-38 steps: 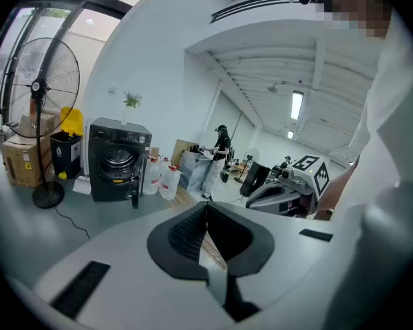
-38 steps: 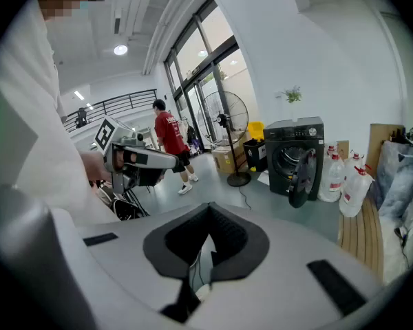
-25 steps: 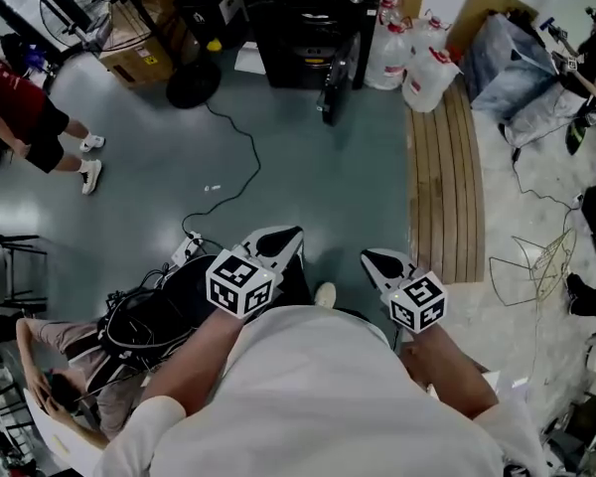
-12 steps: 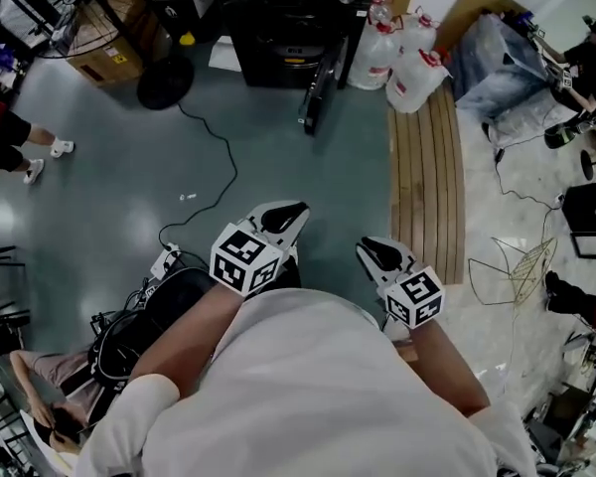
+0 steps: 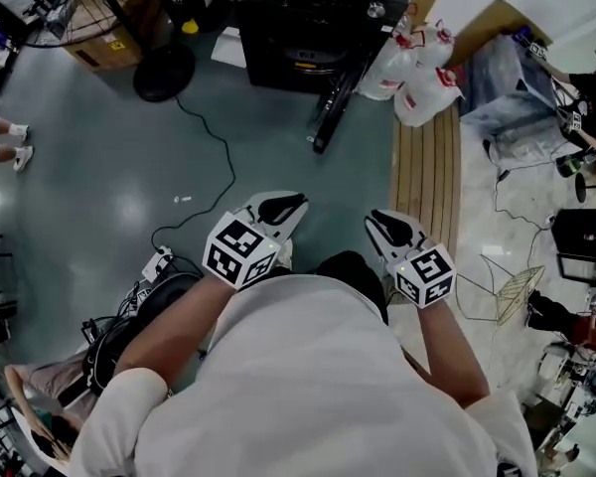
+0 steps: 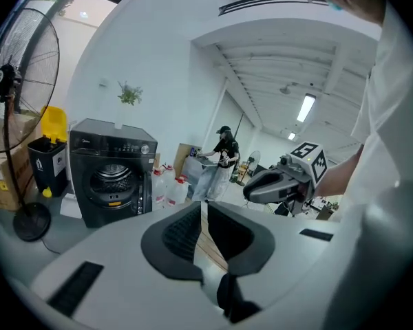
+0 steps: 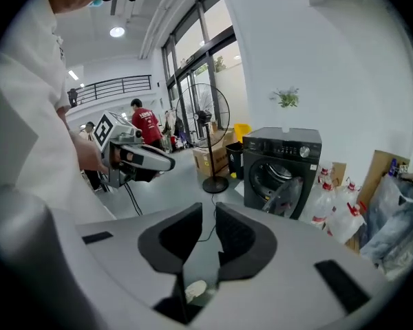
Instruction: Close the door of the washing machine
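The washing machine [image 5: 313, 18] stands well ahead, its door [image 5: 333, 107] swung open. The left tool [image 5: 281, 207] is slightly parted and empty; the right tool [image 5: 386, 229] has just been opening, nothing between its jaws. A weak push (or one near the hinge) may leave the door unlatched

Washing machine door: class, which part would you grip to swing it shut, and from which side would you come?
Grip the free rim of the door, the end farthest from the washing machine. It stands open, hinged right of the drum opening and jutting over the floor, so that rim likely gives most leverage. Come from its right, the bottles' side, jaws across the rim.
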`<move>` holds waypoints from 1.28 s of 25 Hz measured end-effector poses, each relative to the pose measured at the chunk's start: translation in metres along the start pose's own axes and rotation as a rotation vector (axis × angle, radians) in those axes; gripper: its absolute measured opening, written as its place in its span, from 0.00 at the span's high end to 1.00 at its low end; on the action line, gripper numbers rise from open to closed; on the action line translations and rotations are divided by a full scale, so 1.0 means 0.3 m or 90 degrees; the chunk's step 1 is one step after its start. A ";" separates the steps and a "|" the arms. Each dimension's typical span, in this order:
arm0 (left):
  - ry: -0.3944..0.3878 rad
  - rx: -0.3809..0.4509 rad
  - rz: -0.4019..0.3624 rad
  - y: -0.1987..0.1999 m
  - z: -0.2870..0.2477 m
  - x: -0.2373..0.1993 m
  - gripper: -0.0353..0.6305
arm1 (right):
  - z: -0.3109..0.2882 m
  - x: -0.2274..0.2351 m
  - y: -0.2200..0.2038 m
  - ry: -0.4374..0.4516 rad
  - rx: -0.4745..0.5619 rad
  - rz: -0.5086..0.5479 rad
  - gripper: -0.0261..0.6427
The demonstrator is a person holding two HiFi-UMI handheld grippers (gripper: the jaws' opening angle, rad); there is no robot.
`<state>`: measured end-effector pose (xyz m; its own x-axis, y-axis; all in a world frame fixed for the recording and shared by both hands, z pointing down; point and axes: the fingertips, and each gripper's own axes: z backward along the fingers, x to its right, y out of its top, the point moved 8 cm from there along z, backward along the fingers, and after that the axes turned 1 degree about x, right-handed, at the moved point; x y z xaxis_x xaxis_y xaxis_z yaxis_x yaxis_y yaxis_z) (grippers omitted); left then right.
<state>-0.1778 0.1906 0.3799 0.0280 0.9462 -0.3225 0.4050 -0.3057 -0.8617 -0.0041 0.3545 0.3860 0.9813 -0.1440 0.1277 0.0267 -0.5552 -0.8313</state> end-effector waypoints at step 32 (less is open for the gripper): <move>0.267 0.086 0.171 0.435 -0.499 -0.471 0.92 | -0.919 1.077 0.272 0.367 -0.226 0.711 0.73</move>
<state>0.0079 0.0331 0.3717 0.4902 0.7852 -0.3784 0.2129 -0.5289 -0.8216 0.2626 0.0369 0.5086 0.2155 -0.9443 -0.2486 -0.8829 -0.0796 -0.4629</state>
